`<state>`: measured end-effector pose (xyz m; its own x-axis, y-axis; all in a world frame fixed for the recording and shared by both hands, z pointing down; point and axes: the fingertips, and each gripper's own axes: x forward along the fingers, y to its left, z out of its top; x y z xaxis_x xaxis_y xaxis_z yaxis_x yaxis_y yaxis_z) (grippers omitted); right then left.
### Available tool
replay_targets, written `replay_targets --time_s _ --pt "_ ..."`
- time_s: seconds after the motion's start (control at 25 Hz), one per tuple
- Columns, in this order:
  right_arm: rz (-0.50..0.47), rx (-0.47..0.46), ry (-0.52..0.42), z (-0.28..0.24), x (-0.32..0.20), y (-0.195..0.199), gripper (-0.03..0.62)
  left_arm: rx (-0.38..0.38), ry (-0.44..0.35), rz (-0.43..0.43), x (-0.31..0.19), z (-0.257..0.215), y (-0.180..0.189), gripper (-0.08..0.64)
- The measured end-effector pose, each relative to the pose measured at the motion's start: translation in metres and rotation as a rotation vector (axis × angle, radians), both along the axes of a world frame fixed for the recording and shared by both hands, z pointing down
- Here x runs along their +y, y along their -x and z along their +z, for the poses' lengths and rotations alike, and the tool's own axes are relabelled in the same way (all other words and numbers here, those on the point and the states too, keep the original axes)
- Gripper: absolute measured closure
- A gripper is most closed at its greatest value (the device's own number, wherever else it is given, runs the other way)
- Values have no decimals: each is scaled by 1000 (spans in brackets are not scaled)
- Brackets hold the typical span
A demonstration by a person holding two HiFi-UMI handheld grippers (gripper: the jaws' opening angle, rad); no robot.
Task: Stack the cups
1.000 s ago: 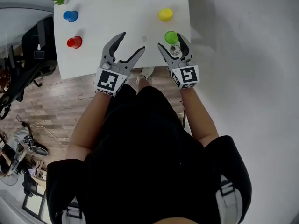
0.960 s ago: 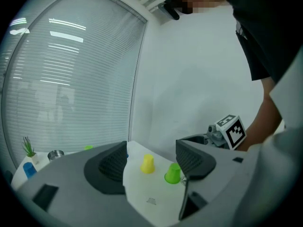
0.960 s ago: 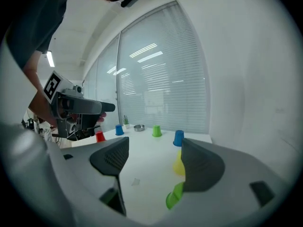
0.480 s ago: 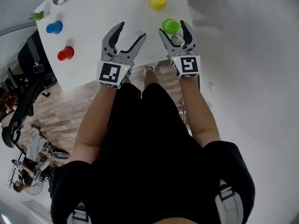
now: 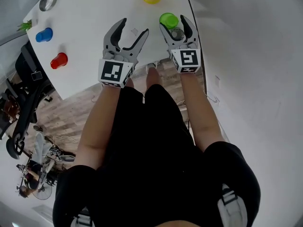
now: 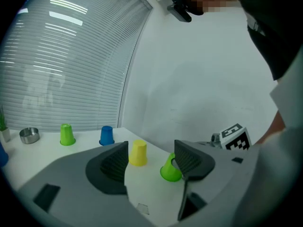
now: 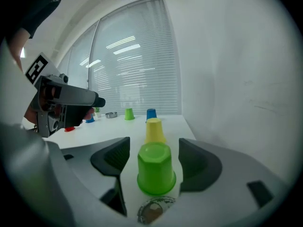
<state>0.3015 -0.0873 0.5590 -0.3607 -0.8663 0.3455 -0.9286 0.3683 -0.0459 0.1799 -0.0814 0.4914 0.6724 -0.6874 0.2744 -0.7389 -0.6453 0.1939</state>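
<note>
Cups, plastic, all inverted rim-down on white tabletop (image 5: pixel 94 18), none stacked.
- green cup (image 7: pixel 156 168): nearest, by right edge.
- yellow cup (image 7: pixel 154 130): just beyond it.
- second green cup (image 7: pixel 129 113), blue cup (image 7: pixel 151 113): far end.
- second blue cup (image 5: pixel 43 34), red cup (image 5: pixel 58 60): left side, apart.

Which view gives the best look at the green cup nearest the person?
The right gripper view: the green cup stands upside down, whole and close, between the right tool's open jaws. The head view shows the green cup small, from above; in the left gripper view the green cup is partly hidden.
</note>
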Motion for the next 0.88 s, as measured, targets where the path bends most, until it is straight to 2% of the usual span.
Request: replay_targets --time_s 0.2,0.36,0.52,0.88 --pt "-11 6 24 13 -3 2 299 4 22 -3 4 10 -2 261" --pt "5 27 35 21 -2 1 353 3 29 -2 9 14 -3 262" --pt "16 29 30 18 -4 1 356 -5 26 -10 10 14 1 264" --pt "-50 30 9 -16 -9 28 357 0 -11 -50 5 -7 27 265"
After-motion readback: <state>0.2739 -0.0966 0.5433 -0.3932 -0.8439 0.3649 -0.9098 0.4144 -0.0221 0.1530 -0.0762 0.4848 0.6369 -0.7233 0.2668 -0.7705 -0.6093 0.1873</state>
